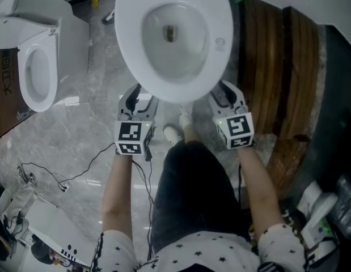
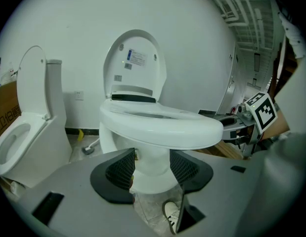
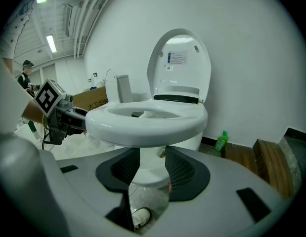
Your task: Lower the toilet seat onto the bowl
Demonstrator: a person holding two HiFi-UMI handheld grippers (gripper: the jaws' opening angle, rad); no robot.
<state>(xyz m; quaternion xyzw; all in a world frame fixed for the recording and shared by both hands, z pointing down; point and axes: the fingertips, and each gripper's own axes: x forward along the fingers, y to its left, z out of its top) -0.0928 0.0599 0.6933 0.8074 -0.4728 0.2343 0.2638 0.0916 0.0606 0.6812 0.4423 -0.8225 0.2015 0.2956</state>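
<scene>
The white toilet seat [image 1: 216, 44] lies flat on the bowl, and the lid [image 2: 135, 63] stands upright behind it against the wall. In the right gripper view the seat [image 3: 148, 120] is level just above the jaws, with the lid [image 3: 180, 63] raised. My left gripper [image 1: 135, 101] is at the bowl's front left, just under the rim, open with nothing between its pads. My right gripper [image 1: 229, 95] is at the front right, also open and holding nothing. Neither gripper visibly touches the seat. Each gripper view looks past its jaws [image 2: 153, 169] [image 3: 153, 169] at the bowl's pedestal.
A second toilet [image 1: 36, 61] with its lid up stands to the left, beside a cardboard box [image 1: 2, 95]. Wooden planks [image 1: 283, 67] lie at the right, and a green bottle [image 3: 220, 141] stands by the wall. Cables [image 1: 50, 174] trail on the marble floor. A person's shoe [image 1: 174, 134] is under the bowl's front.
</scene>
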